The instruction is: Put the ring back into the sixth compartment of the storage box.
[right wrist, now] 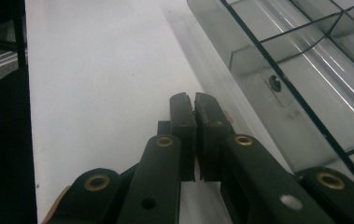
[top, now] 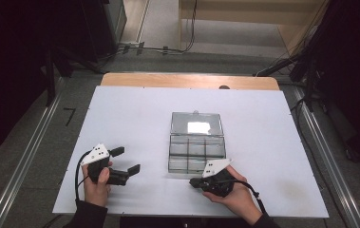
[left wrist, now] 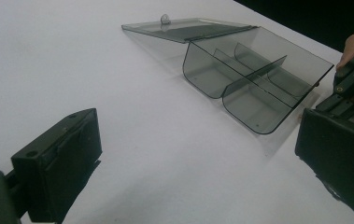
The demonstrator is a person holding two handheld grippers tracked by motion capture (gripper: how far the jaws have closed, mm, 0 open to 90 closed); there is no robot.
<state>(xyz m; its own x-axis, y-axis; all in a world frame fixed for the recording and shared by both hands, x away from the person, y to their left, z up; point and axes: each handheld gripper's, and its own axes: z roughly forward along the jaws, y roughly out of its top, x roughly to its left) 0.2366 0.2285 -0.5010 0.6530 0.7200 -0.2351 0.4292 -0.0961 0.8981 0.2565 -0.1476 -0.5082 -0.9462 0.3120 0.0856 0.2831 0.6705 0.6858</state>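
Box sits open mid-table, lid laid back, compartments empty. Right gripper, jaws pressed together on nothing, rests beside its near wall; left gripper waits spread. Likely next: closing the lid.

White rectangular tabletop on a light wooden board, its far edge showing as a tan strip. Grey concrete-like floor all around. Silver metal rails run along the floor on both sides of the table. Black cables snake across the floor behind it. Pale wooden furniture panel at far right. Dark equipment at both edges, details unreadable. Light even, overhead.
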